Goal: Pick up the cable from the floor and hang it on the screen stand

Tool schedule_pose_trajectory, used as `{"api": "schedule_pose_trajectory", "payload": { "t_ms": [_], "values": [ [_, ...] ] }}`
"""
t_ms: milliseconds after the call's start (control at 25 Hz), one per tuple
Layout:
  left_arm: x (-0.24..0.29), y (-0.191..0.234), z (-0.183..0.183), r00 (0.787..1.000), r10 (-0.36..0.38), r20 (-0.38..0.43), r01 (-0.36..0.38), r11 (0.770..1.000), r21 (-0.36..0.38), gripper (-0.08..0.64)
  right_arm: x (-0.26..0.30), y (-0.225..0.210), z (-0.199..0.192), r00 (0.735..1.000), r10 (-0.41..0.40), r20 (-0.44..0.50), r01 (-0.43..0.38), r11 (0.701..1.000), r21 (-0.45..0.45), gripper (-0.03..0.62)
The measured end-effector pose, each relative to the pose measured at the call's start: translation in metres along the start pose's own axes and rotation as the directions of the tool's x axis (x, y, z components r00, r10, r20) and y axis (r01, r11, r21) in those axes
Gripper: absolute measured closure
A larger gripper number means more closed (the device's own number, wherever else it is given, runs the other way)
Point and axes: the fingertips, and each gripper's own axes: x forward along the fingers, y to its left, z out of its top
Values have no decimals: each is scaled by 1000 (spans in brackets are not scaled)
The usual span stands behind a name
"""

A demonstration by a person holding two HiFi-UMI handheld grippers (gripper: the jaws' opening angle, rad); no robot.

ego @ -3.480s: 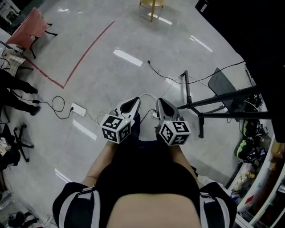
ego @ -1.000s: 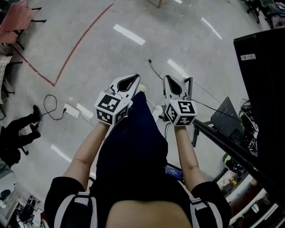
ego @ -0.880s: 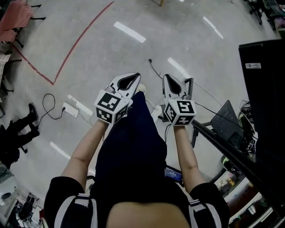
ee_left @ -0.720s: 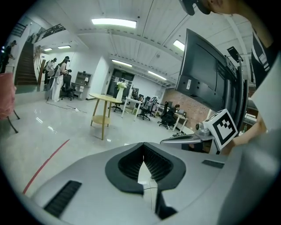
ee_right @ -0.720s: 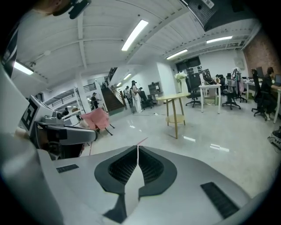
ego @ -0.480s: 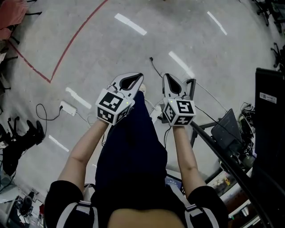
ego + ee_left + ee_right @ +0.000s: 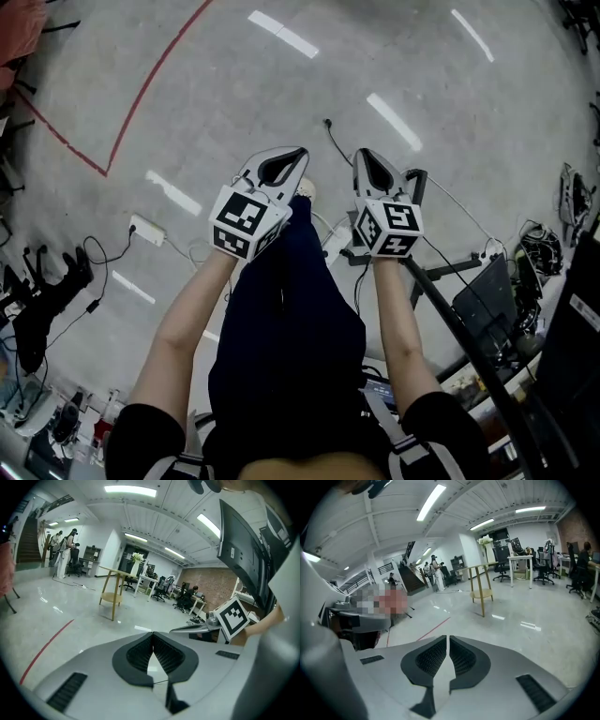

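Observation:
In the head view a thin black cable (image 7: 336, 141) lies on the grey floor, its plug end just beyond my two grippers, and it runs back under the right one. The black screen stand (image 7: 418, 190) has a leg beside my right gripper, and its pole (image 7: 466, 342) slants to the lower right. My left gripper (image 7: 302, 151) and right gripper (image 7: 359, 152) hang side by side above the floor, both shut and holding nothing. In the left gripper view the left gripper (image 7: 152, 633) has its tips touching. The right gripper (image 7: 447, 637) looks the same in its own view.
A white power strip (image 7: 147, 230) with cords lies on the floor at the left, past a red floor line (image 7: 150, 84). Dark panels and clutter (image 7: 542, 251) crowd the right side. A wooden stool (image 7: 111, 597) stands farther off, and people (image 7: 63, 550) stand at the back.
Both grippers stay side by side and shut. The floor has slid beneath them, and the black screen has passed to the head view's right edge. The power strip is now farther left.

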Motion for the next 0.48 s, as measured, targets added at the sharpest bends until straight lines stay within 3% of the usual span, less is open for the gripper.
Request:
{"api": "schedule_pose_trajectory", "payload": {
  "t_ms": [480],
  "values": [
    [71,76,-69,996,-19,-84,17,1000,-24,552,88,-34,-60,998,-34,-56,35,999,21,566]
  ]
}}
